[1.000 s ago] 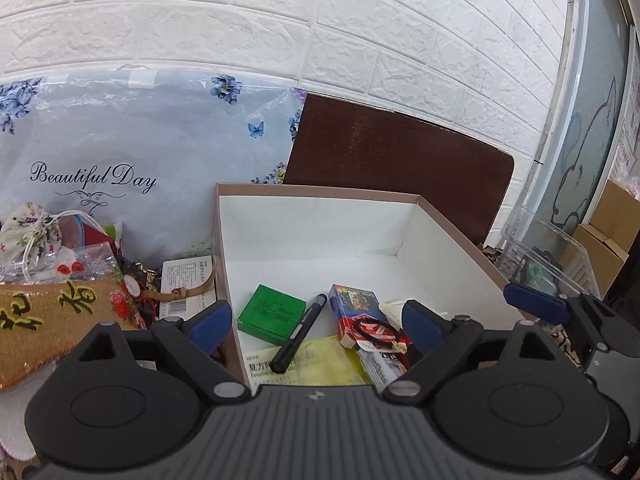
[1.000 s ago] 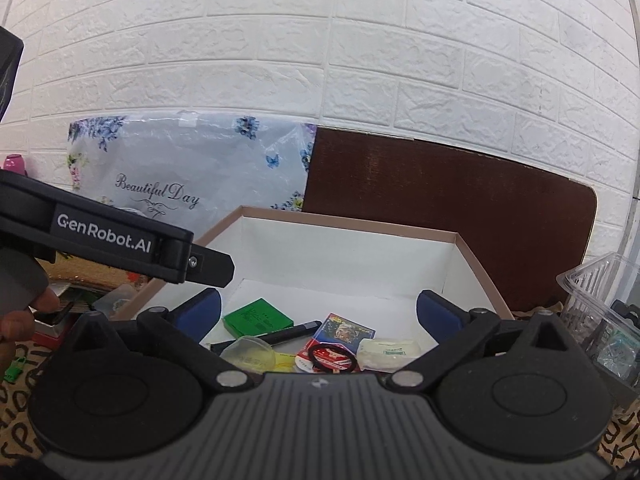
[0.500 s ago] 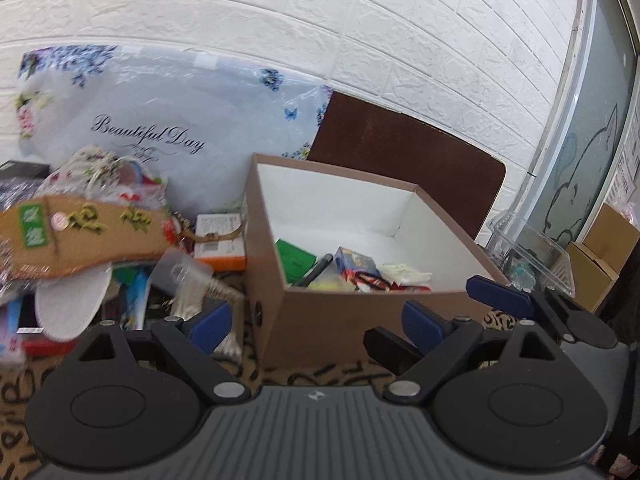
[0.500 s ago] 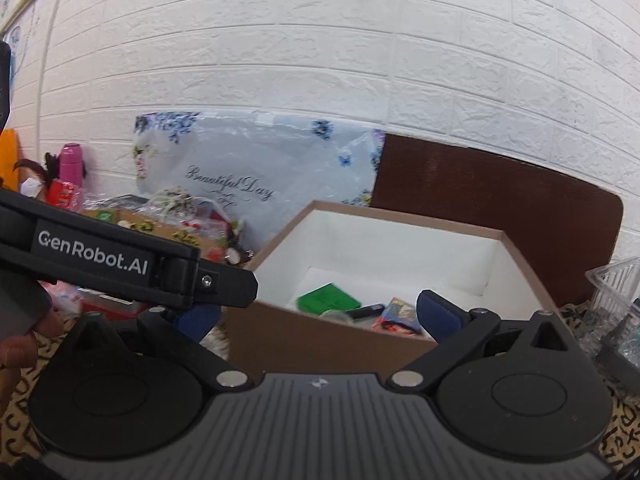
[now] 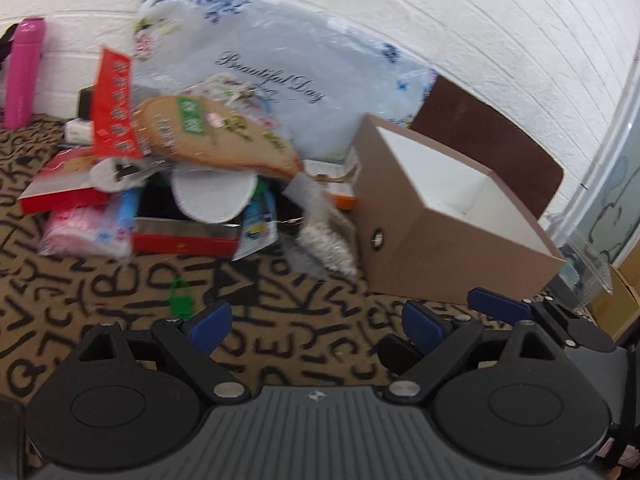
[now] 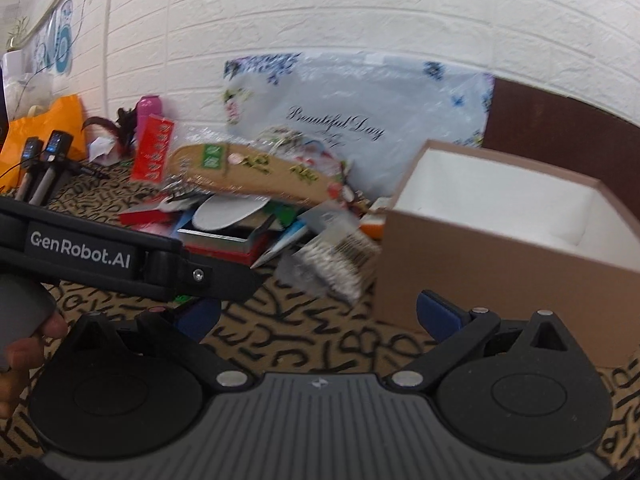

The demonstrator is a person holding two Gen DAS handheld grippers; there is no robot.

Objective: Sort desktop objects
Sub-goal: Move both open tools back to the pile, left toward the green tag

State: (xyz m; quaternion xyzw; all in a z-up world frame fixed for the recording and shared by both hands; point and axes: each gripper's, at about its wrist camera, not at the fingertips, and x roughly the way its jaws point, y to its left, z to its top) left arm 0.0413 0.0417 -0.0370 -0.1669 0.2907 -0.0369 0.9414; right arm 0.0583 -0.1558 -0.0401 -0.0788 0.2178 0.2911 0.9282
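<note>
Both views have swung away from the brown cardboard box with the white lining — a second ago they looked down into it at sorted items; now its interior floor is out of sight and the box sits to the right. The left gripper is spread wide with nothing between its blue pads, above the leopard-and-letter patterned cloth. The right gripper is likewise wide and empty. Ahead lies the unsorted heap of packets and boxes, touching the box's left side. Judgement: a drop-off is done — next pick comes from the heap, perhaps the small green clip lying apart.
</note>
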